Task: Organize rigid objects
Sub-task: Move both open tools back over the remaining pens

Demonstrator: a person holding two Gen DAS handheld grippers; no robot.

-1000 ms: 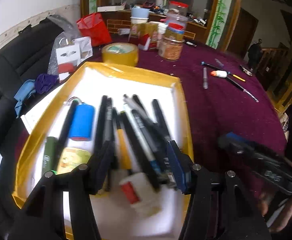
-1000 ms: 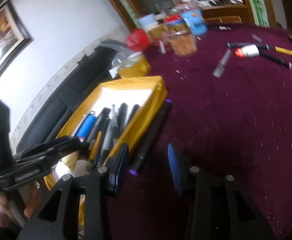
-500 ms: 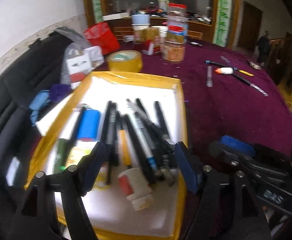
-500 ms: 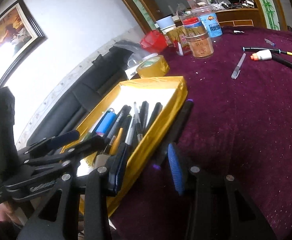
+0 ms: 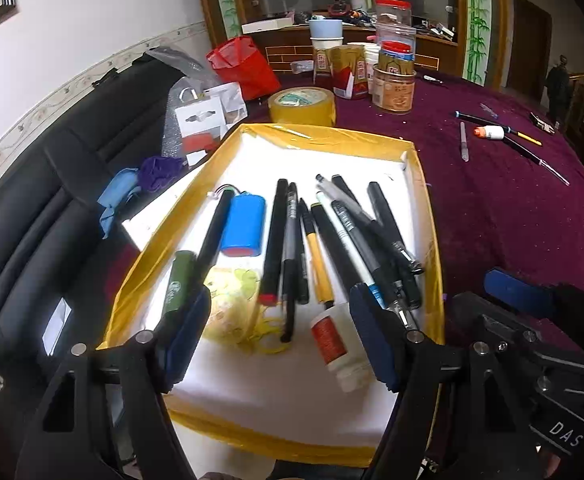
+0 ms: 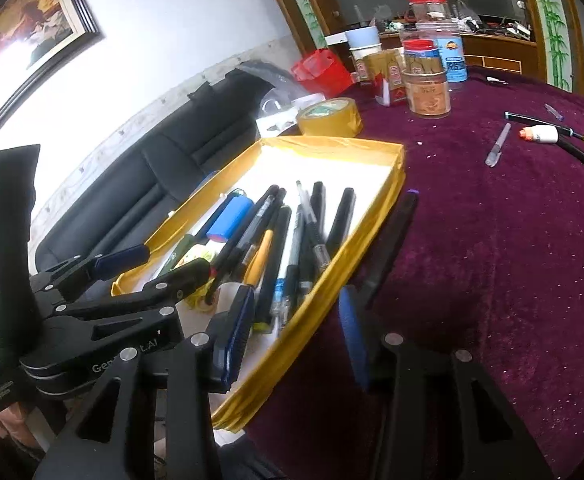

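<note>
The left gripper (image 5: 279, 334) is hovering wide open and empty over the near end of the tray (image 5: 432, 240), where pens (image 5: 344, 236) are lying. The right gripper (image 6: 292, 332) is gaping empty astride the tray's right rim, beside a black marker (image 6: 392, 240) outside it.

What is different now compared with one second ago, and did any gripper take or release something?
The left gripper has drawn back and risen a little, so more of the yellow tray shows. The right gripper has also pulled back, beside the black marker lying outside the tray. Both are open; nothing was taken or released. The pens in the tray, the blue battery and the glue bottle lie unchanged.
</note>
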